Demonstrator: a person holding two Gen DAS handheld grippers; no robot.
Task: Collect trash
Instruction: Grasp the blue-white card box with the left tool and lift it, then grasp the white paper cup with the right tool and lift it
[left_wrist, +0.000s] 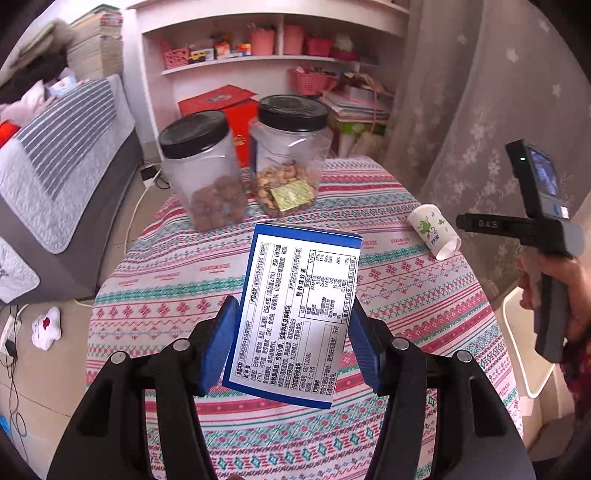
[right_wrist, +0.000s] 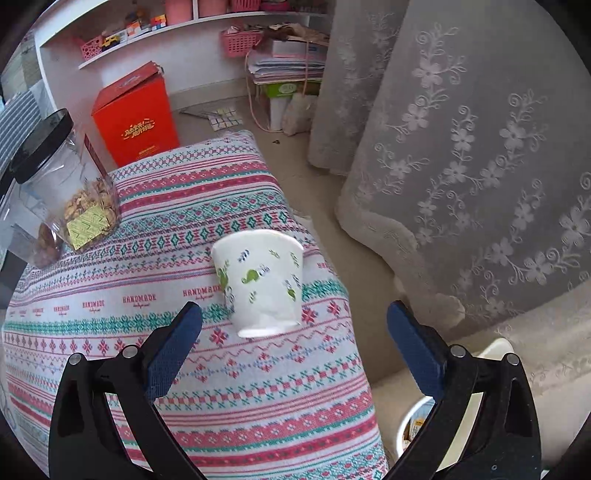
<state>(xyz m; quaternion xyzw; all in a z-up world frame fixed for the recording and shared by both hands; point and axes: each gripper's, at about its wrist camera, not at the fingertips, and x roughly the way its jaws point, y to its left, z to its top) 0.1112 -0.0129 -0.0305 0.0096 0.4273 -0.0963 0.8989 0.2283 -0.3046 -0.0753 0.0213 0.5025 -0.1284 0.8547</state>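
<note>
My left gripper (left_wrist: 291, 310) is shut on a blue and white snack box (left_wrist: 295, 314), its blue pads pressing on the two long sides. The box hangs tilted above the patterned tablecloth (left_wrist: 406, 295), printed label facing the camera. A white paper cup (right_wrist: 258, 280) with green prints lies on its side near the table's right edge; the left wrist view shows this cup (left_wrist: 434, 236) too. My right gripper (right_wrist: 294, 310) stands open just short of the cup, with neither pad touching it. In the left wrist view a hand holds the right gripper (left_wrist: 461, 223) beside the cup.
Two clear jars with black lids, one (left_wrist: 201, 173) and the other (left_wrist: 290, 155), stand at the table's far side. A white bin (right_wrist: 417, 421) with something in it sits on the floor by the table's right edge. A lace curtain (right_wrist: 480, 184) hangs to the right; a red box (right_wrist: 135, 118) stands behind.
</note>
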